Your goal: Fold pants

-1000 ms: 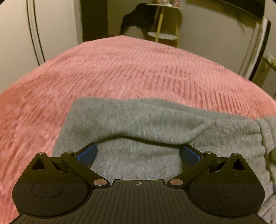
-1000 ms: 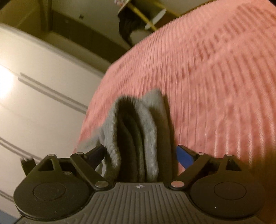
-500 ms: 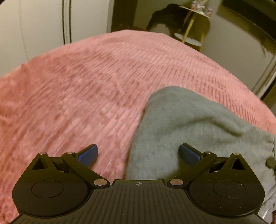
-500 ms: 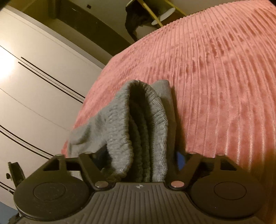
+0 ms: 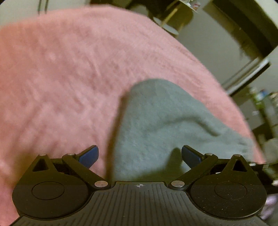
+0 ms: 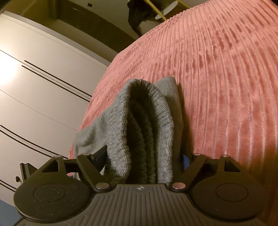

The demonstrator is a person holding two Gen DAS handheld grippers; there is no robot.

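The grey pants (image 5: 156, 121) lie on a pink ribbed bedspread (image 5: 60, 78). In the left wrist view, which is blurred, my left gripper (image 5: 139, 154) is open, its blue fingertips (image 5: 89, 153) spread wide just above the cloth and holding nothing. In the right wrist view my right gripper (image 6: 144, 158) is shut on the ribbed waistband end of the pants (image 6: 142, 121), which bunches up in folds between the fingers and is lifted off the bedspread (image 6: 225, 78).
White wardrobe doors (image 6: 34, 87) stand beyond the bed's edge. A small round side table with yellow legs (image 6: 163, 10) and dark clothing on it stands past the far end. Shelves with small items (image 5: 264, 104) are at the right.
My left gripper has let go of the pants and swung left, so the cloth now lies right of centre. My right gripper has closed on the waistband and keeps holding it.
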